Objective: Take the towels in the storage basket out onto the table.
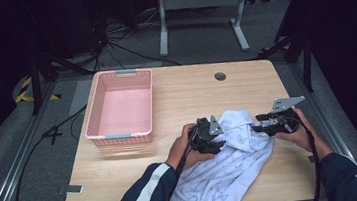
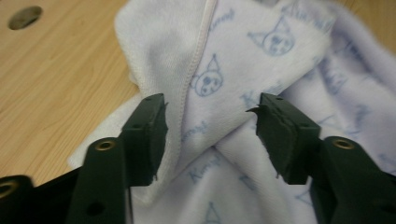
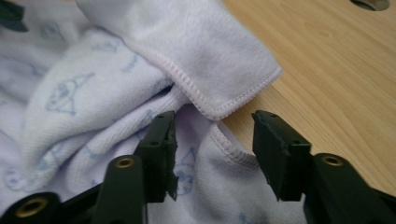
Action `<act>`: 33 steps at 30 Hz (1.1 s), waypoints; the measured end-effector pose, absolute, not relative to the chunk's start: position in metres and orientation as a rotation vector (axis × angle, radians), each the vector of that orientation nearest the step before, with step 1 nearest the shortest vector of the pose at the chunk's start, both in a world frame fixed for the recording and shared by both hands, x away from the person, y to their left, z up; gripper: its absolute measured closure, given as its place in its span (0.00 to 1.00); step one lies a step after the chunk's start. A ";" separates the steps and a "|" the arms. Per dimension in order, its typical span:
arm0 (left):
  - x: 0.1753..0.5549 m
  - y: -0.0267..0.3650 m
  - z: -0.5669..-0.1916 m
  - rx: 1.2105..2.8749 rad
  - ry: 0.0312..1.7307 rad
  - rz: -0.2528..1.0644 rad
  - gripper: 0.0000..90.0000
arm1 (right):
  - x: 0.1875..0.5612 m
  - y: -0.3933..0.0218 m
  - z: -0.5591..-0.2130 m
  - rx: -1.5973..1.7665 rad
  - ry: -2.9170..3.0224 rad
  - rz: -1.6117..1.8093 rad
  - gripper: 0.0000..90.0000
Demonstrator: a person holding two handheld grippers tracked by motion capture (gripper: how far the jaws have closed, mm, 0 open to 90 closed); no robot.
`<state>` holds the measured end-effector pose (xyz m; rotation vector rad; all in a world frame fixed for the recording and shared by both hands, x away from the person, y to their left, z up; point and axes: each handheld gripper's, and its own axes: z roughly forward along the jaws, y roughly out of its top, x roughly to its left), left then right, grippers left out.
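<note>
Item one: white printed cloth [image 1: 229,168], rumpled on the near right part of the wooden table [image 1: 191,99], one end hanging over the near edge. Item two: my left gripper [image 1: 219,142], jaws parted over a fold of the cloth [image 2: 243,60], pads not pressing it. Item three: my right gripper [image 1: 259,124], jaws likewise apart at a hemmed corner [image 3: 219,60], nothing clamped. Item four: pink basket [image 1: 99,120], far left, well apart from the cloth.
</note>
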<state>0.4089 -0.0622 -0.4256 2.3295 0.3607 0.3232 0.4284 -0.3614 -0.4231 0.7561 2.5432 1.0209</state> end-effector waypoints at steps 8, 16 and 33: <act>0.438 -0.056 -0.443 2.347 0.442 0.292 0.99 | 0.432 -0.352 -0.434 0.744 2.590 0.856 0.92; 0.440 -0.047 -0.435 2.261 0.474 0.297 0.99 | 0.429 -0.387 -0.409 0.945 2.282 0.993 0.93; 0.449 -0.077 -0.449 2.334 0.458 0.313 0.97 | 0.431 -0.407 -0.416 1.107 2.221 0.905 0.91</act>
